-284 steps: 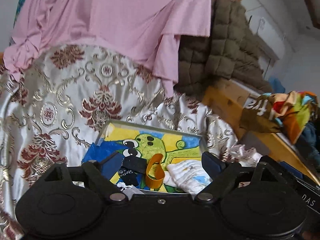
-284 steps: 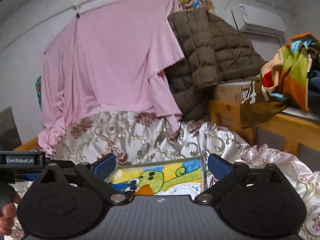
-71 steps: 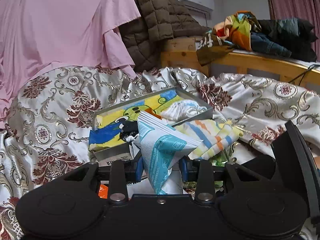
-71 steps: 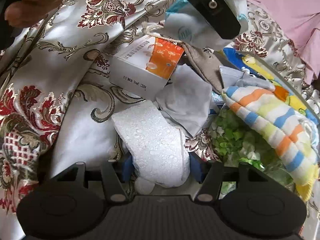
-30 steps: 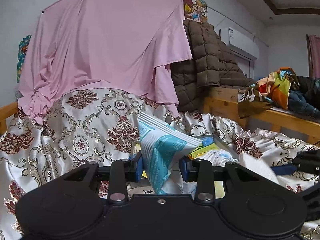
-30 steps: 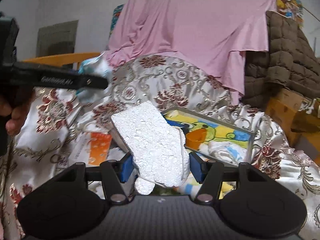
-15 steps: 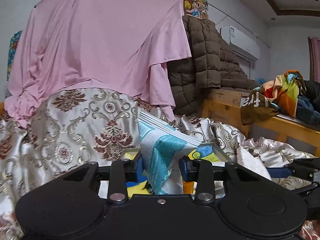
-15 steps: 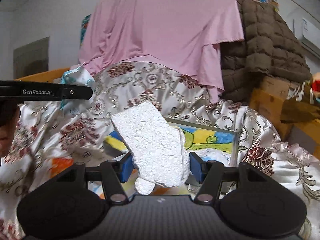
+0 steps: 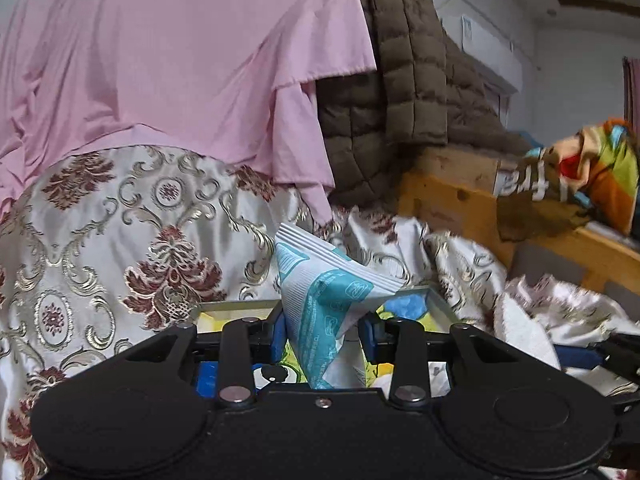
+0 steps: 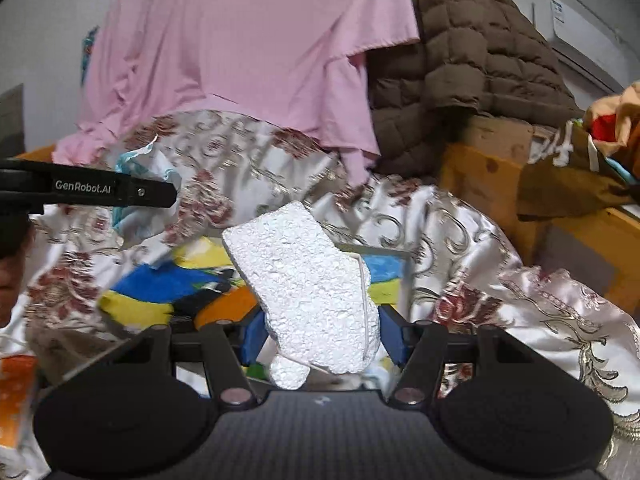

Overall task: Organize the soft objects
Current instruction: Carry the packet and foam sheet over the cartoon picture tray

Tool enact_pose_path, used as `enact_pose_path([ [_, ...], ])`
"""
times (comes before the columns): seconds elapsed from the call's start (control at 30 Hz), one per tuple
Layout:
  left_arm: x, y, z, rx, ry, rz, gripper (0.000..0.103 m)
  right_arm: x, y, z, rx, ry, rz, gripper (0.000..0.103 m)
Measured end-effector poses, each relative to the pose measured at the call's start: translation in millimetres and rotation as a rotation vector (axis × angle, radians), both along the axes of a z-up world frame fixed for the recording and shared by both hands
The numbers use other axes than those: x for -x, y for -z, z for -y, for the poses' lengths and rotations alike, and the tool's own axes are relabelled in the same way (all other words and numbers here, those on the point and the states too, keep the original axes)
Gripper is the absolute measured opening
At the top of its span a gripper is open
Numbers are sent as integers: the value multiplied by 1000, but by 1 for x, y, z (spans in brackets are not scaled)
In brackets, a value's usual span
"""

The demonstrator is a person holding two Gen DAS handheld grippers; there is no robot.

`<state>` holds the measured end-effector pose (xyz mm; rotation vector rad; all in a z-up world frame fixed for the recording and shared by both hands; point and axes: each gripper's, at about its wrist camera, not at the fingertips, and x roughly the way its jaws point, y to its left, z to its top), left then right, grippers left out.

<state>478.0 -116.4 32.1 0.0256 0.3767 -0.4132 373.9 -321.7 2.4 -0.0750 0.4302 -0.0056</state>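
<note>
My left tongs (image 9: 323,338) squeeze a blue-and-white packet (image 9: 326,300). My right tongs (image 10: 320,334) squeeze a white foam piece (image 10: 308,292). Both hang over the cartoon tray (image 10: 384,266) on the bed. Crowded together, they might bump and drop things outside.

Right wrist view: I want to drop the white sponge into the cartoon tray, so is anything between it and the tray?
Nothing visible blocks it. The white sponge, clamped in the right gripper, hangs just in front of the tray. The left gripper, holding a teal packet, is off to the left.
</note>
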Motion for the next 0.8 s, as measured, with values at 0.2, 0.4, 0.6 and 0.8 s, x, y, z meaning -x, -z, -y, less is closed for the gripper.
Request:
enact_pose_path([
  [0.2,-25,14,28,-134,31,-44,38,-23,7,6,39,43,-27,63],
  [0.4,-37,30,41,-228,44,-57,38,-38,12,6,47,54,-37,63],
  [0.6,-48,41,49,-285,46,-89,38,-51,18,4,51,43,-56,63],
  [0.8,-53,53,65,-377,95,-128,38,-62,22,9,35,51,-81,63],
])
